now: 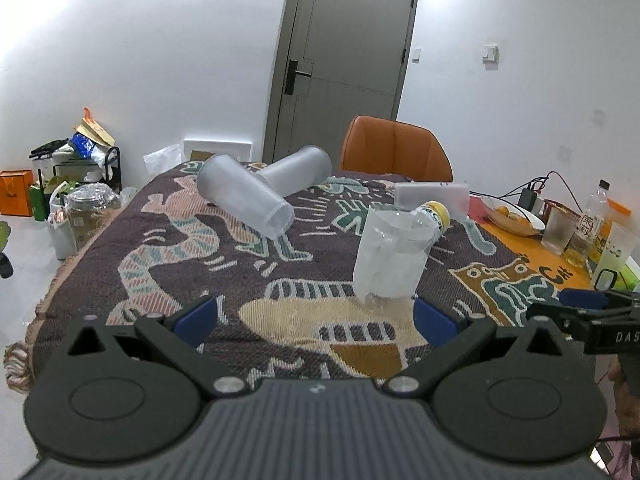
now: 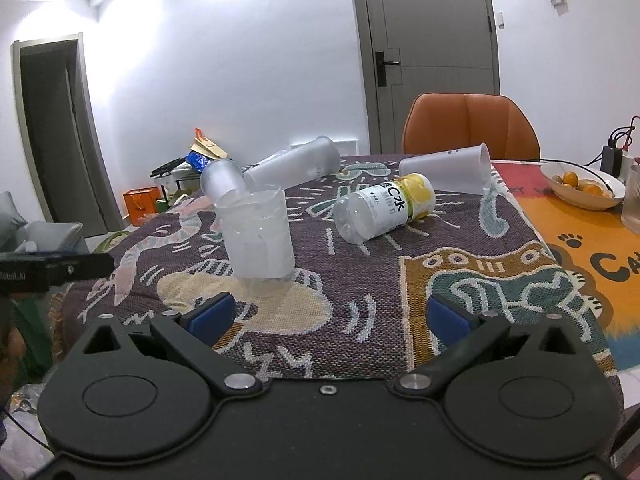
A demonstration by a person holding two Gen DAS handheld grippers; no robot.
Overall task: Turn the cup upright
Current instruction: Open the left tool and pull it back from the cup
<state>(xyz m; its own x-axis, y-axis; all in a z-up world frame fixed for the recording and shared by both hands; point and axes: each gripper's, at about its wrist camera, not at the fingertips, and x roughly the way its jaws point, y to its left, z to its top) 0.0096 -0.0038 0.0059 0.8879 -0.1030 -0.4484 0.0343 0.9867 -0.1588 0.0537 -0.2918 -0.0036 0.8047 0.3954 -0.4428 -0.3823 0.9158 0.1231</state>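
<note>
A clear plastic cup (image 1: 390, 258) stands upright, mouth up, on the patterned cloth just ahead of my left gripper (image 1: 316, 314); it also shows in the right wrist view (image 2: 258, 238). Two frosted cups (image 1: 244, 196) (image 1: 296, 174) lie on their sides farther back, also visible in the right wrist view (image 2: 224, 178) (image 2: 296, 166). A third frosted cup (image 2: 446, 170) lies on its side at the back right. My left gripper is open and empty. My right gripper (image 2: 330, 314) is open and empty, to the right of the upright cup.
A yellow-capped bottle (image 2: 384, 210) lies on its side behind the upright cup. A bowl of oranges (image 2: 582, 184), glasses and bottles (image 1: 592, 224) crowd the table's right side. An orange chair (image 2: 470, 126) stands behind the table. The table's left edge (image 1: 60, 280) drops to the floor.
</note>
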